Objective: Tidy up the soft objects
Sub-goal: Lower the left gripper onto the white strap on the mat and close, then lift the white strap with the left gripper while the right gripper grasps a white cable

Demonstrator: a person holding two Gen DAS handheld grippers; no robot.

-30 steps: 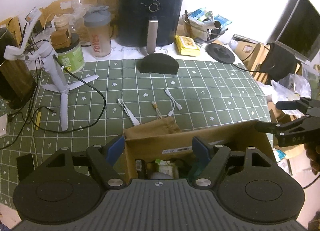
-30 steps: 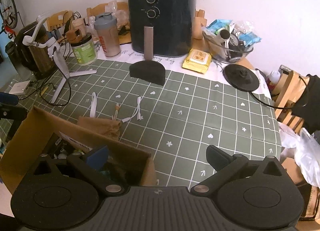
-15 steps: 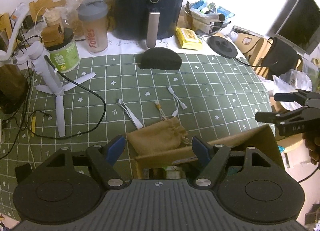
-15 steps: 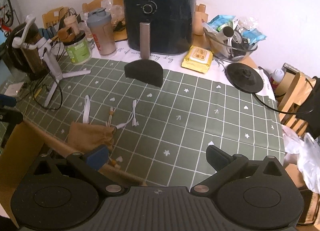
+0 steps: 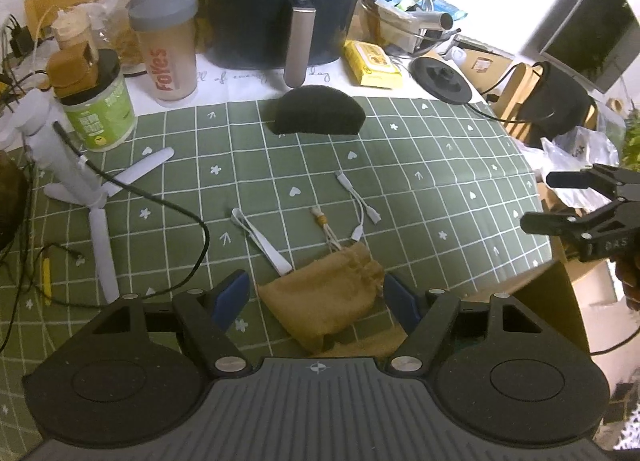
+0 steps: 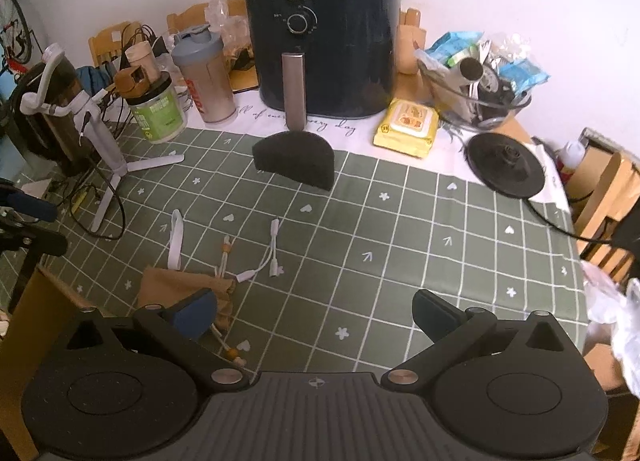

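The tan cloth drawstring pouch (image 5: 326, 301) is found directly ahead of the left gripper (image 5: 316, 295), between its parted fingers, nothing clamped; the right gripper (image 6: 316, 311), also spread, is farther.

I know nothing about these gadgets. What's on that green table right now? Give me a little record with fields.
surface: green checked tablecloth
soft items: tan drawstring pouch; black half-round sponge
small items: white strap; white adapter cable
left gripper: open, fingers either side of the pouch
right gripper: open, holding nothing
background: dark air fryer
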